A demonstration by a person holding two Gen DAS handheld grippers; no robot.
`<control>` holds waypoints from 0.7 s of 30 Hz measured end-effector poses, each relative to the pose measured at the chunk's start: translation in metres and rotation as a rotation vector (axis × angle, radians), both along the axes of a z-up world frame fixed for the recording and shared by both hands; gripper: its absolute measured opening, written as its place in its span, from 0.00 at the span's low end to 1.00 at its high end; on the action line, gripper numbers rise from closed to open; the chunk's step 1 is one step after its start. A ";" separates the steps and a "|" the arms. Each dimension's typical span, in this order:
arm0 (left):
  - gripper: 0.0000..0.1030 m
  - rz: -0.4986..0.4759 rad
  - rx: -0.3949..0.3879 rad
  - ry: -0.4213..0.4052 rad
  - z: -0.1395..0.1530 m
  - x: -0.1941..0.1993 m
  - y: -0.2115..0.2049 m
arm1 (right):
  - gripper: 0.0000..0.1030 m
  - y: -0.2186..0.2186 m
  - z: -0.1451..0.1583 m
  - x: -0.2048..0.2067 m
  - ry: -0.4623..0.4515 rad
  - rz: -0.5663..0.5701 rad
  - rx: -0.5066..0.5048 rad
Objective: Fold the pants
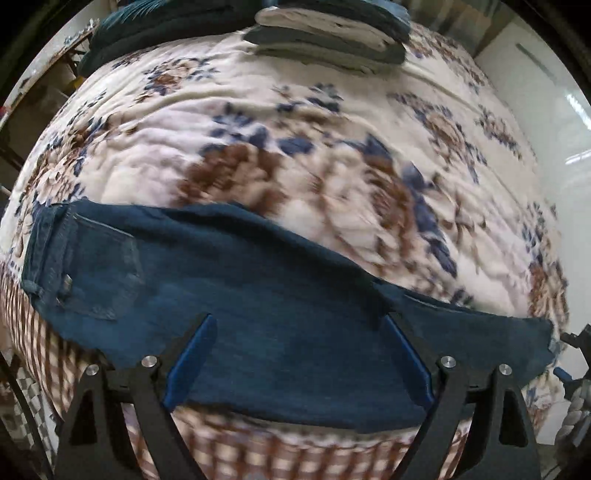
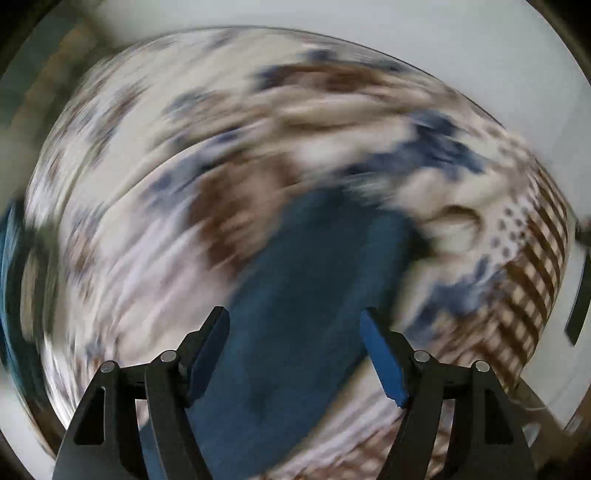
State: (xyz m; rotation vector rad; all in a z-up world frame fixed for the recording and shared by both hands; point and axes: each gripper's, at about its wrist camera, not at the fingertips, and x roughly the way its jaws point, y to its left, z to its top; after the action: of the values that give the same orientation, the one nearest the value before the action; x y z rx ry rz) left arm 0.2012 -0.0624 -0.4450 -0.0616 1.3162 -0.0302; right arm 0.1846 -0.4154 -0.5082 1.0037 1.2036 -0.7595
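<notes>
Left wrist view, nearest first: left claw (image 1: 299, 354) spread wide, blue pads (image 1: 194, 363) well apart, hovering over dark blue pants (image 1: 258, 314) with nothing pinched between them. Pants lying flat as a long band across the near edge of a bed's floral quilt (image 1: 332, 129), waistband and back pocket at the band's left end, hem end tapering off to its right. Just nearer than the pants, a brown checked border (image 1: 258, 454) of the bedding. At the right end of the pants, a sliver of another black tool, mostly cut off. Beyond the pants, bare flowered quilt, then at the far edge of the bed a stack of folded clothes (image 1: 332, 33) in grey and white, with a dark teal folded pile (image 1: 155, 33) to the left of that stack. Right wrist view, heavily smeared by motion: right claw (image 2: 295, 354) also parted, pads clear of cloth, gripping nothing, poised above a strip of the same pants running away over the quilt; checked border to the right of the pants.
</notes>
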 end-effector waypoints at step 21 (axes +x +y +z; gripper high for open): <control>0.88 0.204 0.222 0.044 -0.032 -0.039 -0.020 | 0.46 -0.076 -0.041 -0.033 0.112 0.241 0.078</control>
State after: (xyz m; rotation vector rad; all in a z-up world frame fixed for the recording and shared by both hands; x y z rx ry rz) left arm 0.1617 -0.0826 -0.4769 -0.0067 1.3443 0.2920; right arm 0.1517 -0.4915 -0.5497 0.8688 1.4309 -0.5883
